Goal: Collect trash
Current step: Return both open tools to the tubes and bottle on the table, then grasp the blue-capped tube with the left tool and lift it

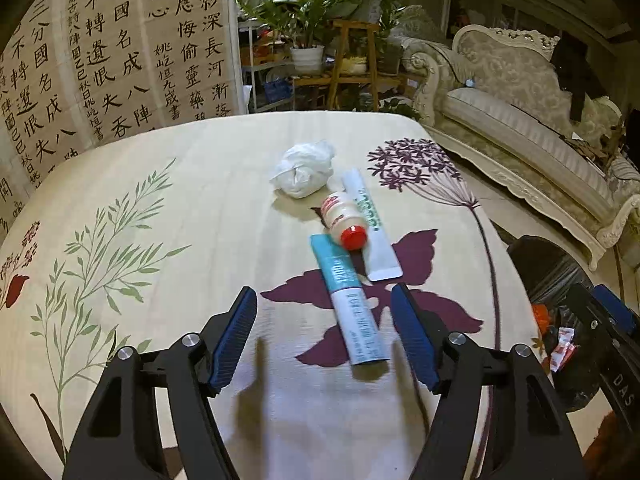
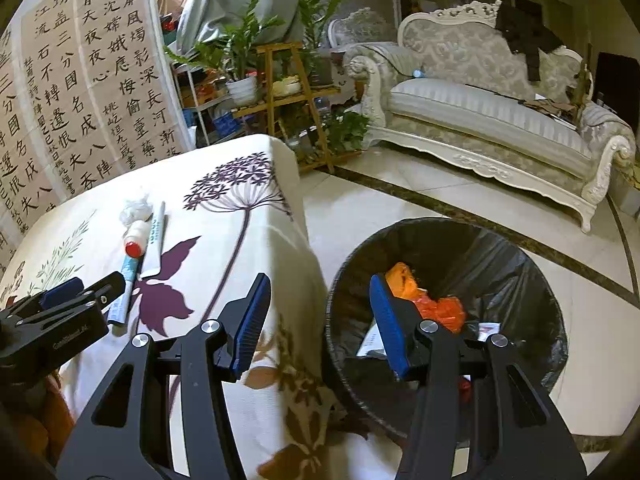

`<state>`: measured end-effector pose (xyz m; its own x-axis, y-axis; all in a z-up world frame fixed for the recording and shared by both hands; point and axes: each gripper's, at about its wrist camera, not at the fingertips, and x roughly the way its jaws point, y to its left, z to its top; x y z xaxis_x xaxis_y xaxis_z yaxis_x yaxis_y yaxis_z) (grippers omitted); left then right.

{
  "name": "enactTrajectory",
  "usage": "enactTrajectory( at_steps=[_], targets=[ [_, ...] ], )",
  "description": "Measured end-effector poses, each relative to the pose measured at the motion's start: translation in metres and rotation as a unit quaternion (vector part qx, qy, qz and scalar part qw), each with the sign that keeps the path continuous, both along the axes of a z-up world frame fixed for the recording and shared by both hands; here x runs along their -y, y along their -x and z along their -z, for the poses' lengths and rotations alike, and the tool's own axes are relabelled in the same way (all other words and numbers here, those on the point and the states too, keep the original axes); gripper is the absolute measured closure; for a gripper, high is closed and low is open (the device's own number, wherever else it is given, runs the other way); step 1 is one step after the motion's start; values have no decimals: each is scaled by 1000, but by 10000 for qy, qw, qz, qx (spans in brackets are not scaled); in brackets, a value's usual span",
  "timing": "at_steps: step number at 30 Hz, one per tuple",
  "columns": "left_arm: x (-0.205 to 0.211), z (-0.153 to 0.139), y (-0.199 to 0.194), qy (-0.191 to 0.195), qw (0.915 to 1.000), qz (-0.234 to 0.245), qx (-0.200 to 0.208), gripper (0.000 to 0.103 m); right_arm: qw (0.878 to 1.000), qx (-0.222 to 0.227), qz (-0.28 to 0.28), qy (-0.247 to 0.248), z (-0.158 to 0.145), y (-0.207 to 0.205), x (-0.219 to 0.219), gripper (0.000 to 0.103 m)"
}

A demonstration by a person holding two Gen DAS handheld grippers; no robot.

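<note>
On the flowered tablecloth (image 1: 160,200) lie a crumpled white tissue (image 1: 304,168), a small bottle with a red cap (image 1: 344,220), a white tube (image 1: 372,224) and a teal-and-white tube (image 1: 352,304). My left gripper (image 1: 323,292) hangs open above the table. The teal-and-white tube lies between its blue pads, which do not touch it. My right gripper (image 2: 319,284) is open and empty, over the table's corner and the rim of a black-lined trash bin (image 2: 500,248). An orange bag (image 2: 436,304) and paper scraps lie inside the bin. The right wrist view also shows the bottle (image 2: 136,240) and the left gripper (image 2: 84,290).
The bin (image 1: 560,280) stands on a tiled floor (image 2: 400,200) right of the table. An ornate pale sofa (image 2: 480,120) is behind it. A wooden plant stand (image 2: 288,92) with potted plants and a calligraphy screen (image 1: 100,60) stand beyond the table's far edge.
</note>
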<state>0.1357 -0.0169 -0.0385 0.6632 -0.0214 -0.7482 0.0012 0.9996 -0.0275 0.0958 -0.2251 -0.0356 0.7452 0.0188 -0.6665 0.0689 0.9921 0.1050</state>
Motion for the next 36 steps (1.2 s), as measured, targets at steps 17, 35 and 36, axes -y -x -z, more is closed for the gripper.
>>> enactTrajectory(
  at_steps=[17, 35, 36],
  targets=[
    [-7, 9, -4, 308, 9987, 341, -233, 87, 9997, -81, -201, 87, -2, -6, -12, 53],
    [-79, 2, -1, 199, 9993, -309, -40, 88, 9970, -38, -763, 119, -10, -21, -68, 53],
    [-86, 2, -1, 155, 9992, -371, -22, 88, 9965, -38, -820, 131, -11, -23, -74, 53]
  ],
)
